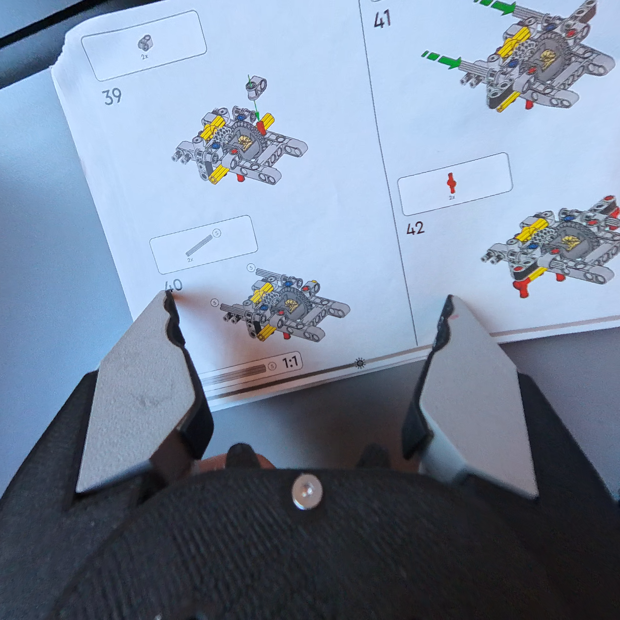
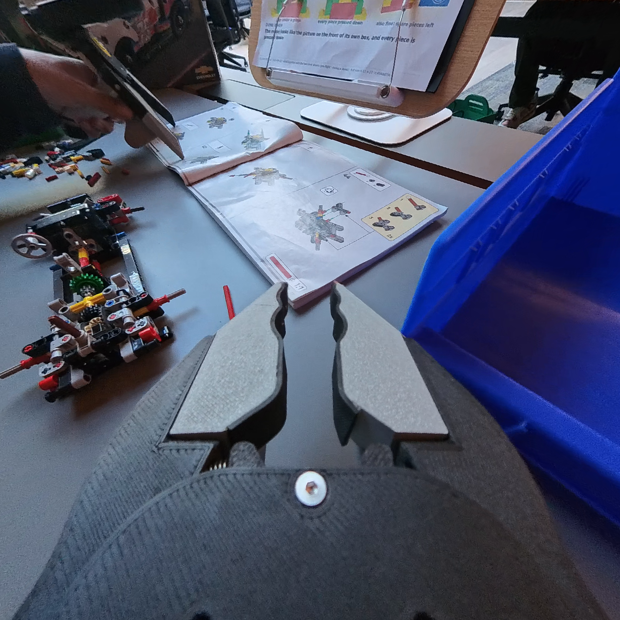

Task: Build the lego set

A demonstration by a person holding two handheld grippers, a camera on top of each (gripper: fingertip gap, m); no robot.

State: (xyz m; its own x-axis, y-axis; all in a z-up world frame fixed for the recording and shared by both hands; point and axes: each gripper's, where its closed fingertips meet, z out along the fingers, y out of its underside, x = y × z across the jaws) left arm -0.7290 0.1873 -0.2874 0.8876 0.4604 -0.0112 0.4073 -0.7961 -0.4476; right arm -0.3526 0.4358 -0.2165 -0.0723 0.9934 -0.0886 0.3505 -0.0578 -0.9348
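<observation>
Grey textured fingers of my right gripper (image 2: 308, 295) stand a little apart with bare dark table (image 2: 188, 255) between the pads; nothing grasped. Just beyond the fingertips lies the near corner of an open instruction booklet (image 2: 302, 208): white pages, printed build diagrams, a yellow inset panel, spread flat with one leaf arched near the spine. A thin red rod (image 2: 229, 302) lies on the table just left of my left finger. A blue bin (image 2: 523, 302) crowds the right side. Left of the booklet sits a partly built brick model (image 2: 90, 318), black and grey with red pins, a yellow axle, a green gear. Farther off, loose pieces (image 2: 50, 164) are scattered.

My left gripper (image 1: 308, 295) is spread wide, empty, poised over the booklet's (image 1: 302, 208) left page, tips over its near edge. That view gives the diagrams close up. Only the right wrist view shows the model, bin, a wood-framed sheet stand (image 2: 352, 67) and a dark box (image 2: 161, 43) at the back, plus my left gripper (image 2: 167, 137) tipped down at the far page; whether it touches, I cannot tell.
</observation>
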